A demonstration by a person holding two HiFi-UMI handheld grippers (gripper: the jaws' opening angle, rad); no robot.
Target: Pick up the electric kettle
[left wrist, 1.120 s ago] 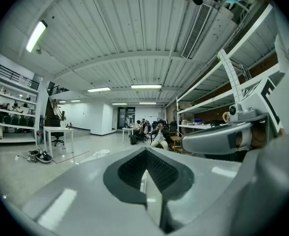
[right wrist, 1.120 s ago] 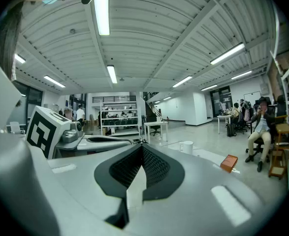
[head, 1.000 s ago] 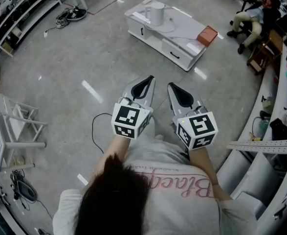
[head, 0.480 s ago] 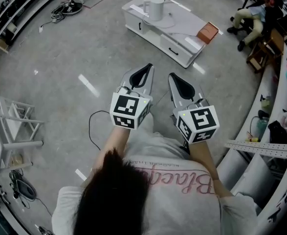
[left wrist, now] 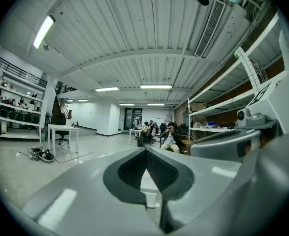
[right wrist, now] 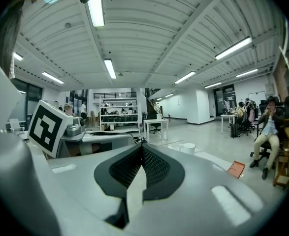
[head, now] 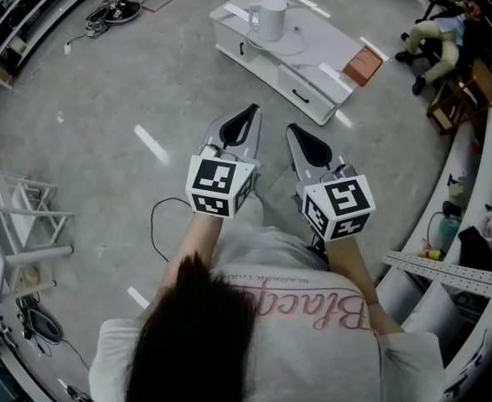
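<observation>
Jaws together on left gripper (head: 251, 110) and right gripper (head: 293, 130); electric kettle (head: 271, 18) well apart on white table (head: 331, 50).

Bare grey floor (head: 145, 82) lies open from the left gripper (head: 250, 111) and right gripper (head: 294, 130) to the low white cabinet (head: 313, 65), crossed only by a black cable (head: 157, 224) at the person's left. On the cabinet, the electric kettle (head: 272, 18) stands free, with the orange box (head: 364, 65) well apart. A white rack (head: 19, 224) bounds the left and metal shelving (head: 447, 275) the right.
</observation>
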